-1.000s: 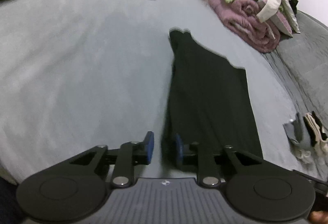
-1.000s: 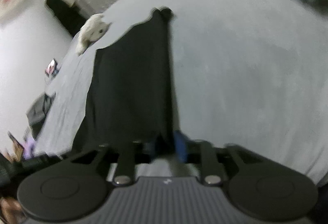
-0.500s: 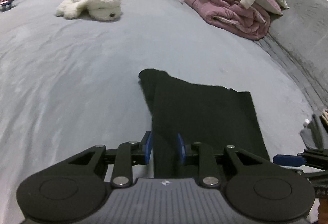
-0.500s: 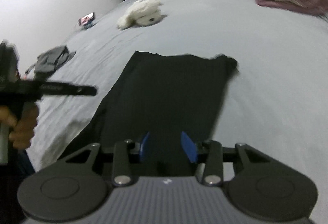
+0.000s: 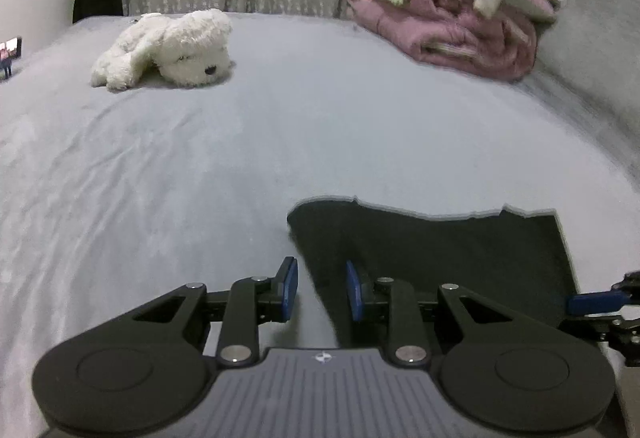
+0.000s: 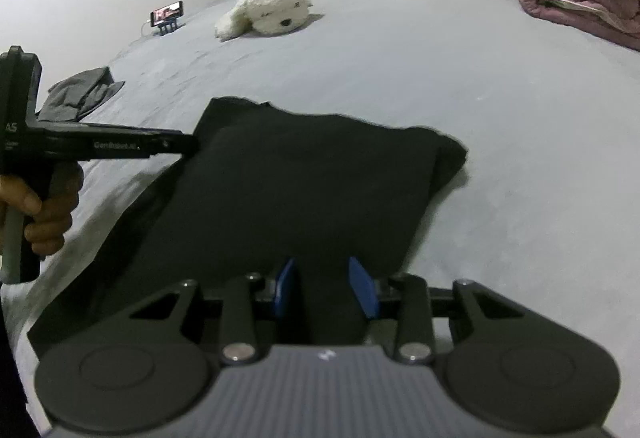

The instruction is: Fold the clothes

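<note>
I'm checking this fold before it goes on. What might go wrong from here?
The right gripper fingers are closing over the black garment with a gap left, so the edge may slip out. The left gripper straddles only the garment's side edge, so a pull might skew the fold.

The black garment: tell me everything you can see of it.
The black garment is plain dark cloth, apparently folded into a rough rectangle, lying flat on the grey bed cover. Its far edge is uneven, with a bunched corner. The left gripper straddles its left edge; the right gripper, jaws closing, has cloth between its pads. No print or label shows.
</note>
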Demonstrator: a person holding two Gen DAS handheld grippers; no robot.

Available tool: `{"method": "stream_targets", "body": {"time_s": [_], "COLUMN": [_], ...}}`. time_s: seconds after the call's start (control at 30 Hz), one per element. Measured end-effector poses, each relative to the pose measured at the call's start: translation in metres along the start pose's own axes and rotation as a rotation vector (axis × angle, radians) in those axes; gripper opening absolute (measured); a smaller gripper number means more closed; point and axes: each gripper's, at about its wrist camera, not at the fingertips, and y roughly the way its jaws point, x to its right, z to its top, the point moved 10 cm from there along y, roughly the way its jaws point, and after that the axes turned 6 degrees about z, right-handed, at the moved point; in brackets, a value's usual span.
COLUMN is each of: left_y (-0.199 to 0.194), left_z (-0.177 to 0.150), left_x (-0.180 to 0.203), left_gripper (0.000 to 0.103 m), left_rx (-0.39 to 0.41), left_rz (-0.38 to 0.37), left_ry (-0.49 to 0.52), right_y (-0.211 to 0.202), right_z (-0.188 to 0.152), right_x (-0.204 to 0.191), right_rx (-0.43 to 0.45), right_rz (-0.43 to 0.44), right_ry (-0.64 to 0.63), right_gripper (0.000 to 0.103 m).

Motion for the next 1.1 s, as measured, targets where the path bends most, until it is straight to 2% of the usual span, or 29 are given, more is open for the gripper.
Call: {"method": "stream_targets", "body": {"time_s": [0.17,0.3,0.4,0.43,0.47,0.53,0.63,0.73,0.77,0.83,1.1], "left_y": [0.011,0.026,0.031,0.032,0.031,0.030,0.029,0.029,0.029,0.026,0.014], "left_z": [0.015,0.015,0.012,0.012,0.011,0.011,0.012,0.012,0.012,0.014,0.029], "left_x": [0.003,0.003,0.003,0.003,0.003,0.003,0.005,0.006,0.007,0.008,0.013], "left_gripper": [0.025,0.025,0.023,0.019,0.017,0.015,0.015,0.015,0.009,0.004,0.003], "left_rx": [0.036,0.001,-0.025,-0.031,-0.035,-0.040,-0.040,-0.034,-0.032,-0.013,0.091], "left_rz": [-0.072,-0.103,-0.116,-0.124,-0.134,-0.145,-0.149,-0.153,-0.154,-0.153,-0.181], "left_ry": [0.003,-0.011,-0.008,-0.014,-0.025,-0.039,-0.040,-0.030,-0.027,-0.012,-0.018], "right_y": [-0.006,0.004,0.010,0.011,0.012,0.016,0.026,0.029,0.028,0.027,0.016], "right_z": [0.019,0.031,0.031,0.033,0.036,0.040,0.043,0.043,0.044,0.045,0.053], "right_x": [0.030,0.050,0.055,0.055,0.055,0.054,0.051,0.051,0.051,0.049,0.043], "right_rx": [0.072,0.089,0.084,0.088,0.092,0.096,0.081,0.085,0.089,0.100,0.142], "right_rz": [-0.063,-0.087,-0.120,-0.110,-0.100,-0.084,-0.093,-0.099,-0.101,-0.105,-0.144], "right_ry": [0.047,0.096,0.068,0.071,0.074,0.072,0.044,0.054,0.056,0.061,0.047], "right_gripper": [0.032,0.032,0.032,0.031,0.025,0.019,0.018,0.012,0.011,0.010,0.009]}}
